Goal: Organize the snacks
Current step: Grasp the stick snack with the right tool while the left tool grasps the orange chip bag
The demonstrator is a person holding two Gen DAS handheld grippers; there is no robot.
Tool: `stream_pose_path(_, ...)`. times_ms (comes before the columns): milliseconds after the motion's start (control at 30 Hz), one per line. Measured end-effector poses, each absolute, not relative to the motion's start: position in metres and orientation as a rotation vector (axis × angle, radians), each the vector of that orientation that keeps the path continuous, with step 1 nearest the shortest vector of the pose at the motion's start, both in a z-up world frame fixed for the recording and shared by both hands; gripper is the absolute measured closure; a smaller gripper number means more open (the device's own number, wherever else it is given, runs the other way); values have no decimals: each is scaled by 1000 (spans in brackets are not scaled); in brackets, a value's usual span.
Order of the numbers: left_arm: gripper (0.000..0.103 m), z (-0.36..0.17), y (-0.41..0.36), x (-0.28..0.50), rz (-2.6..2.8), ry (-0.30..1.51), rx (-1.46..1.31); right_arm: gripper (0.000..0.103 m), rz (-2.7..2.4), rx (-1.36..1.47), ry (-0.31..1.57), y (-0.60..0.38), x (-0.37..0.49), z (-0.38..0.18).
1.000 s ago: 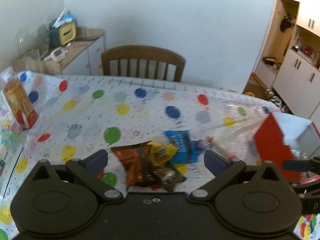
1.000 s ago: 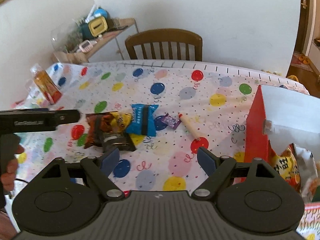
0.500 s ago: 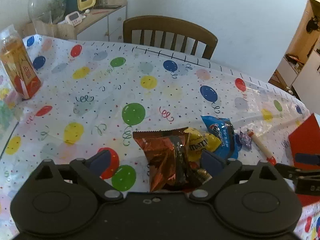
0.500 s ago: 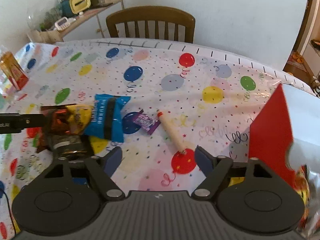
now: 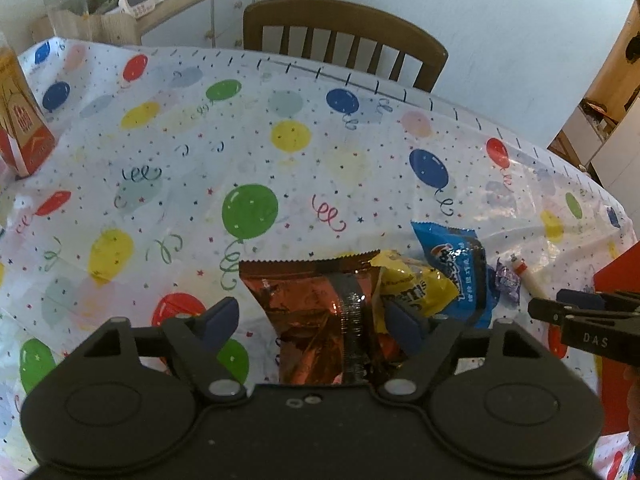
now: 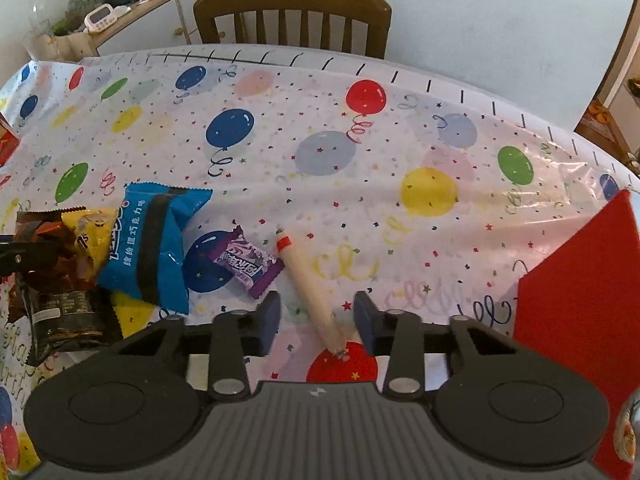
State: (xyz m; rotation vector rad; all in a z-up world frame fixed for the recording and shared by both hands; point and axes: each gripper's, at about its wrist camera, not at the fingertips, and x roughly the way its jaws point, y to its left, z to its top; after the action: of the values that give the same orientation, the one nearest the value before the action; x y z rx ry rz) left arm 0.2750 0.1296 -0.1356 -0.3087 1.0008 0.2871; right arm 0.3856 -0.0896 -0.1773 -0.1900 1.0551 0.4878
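Note:
A pile of snacks lies on the balloon tablecloth: a copper-brown foil bag (image 5: 320,312), a yellow candy bag (image 5: 416,288), a blue cookie bag (image 6: 154,248), a purple candy (image 6: 248,266) and a cream sausage stick (image 6: 310,288). My left gripper (image 5: 310,318) is open, its fingers on either side of the copper bag. My right gripper (image 6: 316,312) is open but narrowed, its fingers on either side of the near end of the sausage stick, not touching it. The right gripper's finger also shows in the left wrist view (image 5: 568,308).
A red box (image 6: 580,300) stands at the right. An orange carton (image 5: 20,128) stands at the far left. A wooden chair (image 6: 292,16) is behind the table. A side shelf (image 5: 140,0) with clutter stands at the back left.
Both grippers moved down and forward toward the snacks. The left now straddles the copper bag. The right jaws have narrowed around the sausage stick.

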Motion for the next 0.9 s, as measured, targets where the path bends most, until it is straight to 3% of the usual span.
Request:
stream_pose_path(133,31,-139,134,275,285,1008,-335,72,499,-215,1036,-84,386,-178)
stream_pose_path(333,49,-137,136,272,262,998,-357,89,511,-249,1016,-76,379,-178)
stream_pose_path(567,56,-136,135,269,244,993,-339,92,493,-248,1025,-74,367,-175)
stream_pose_path(900,60,-128,142,252,246,984,-365,92,501,-180,1043,-85,339,-157)
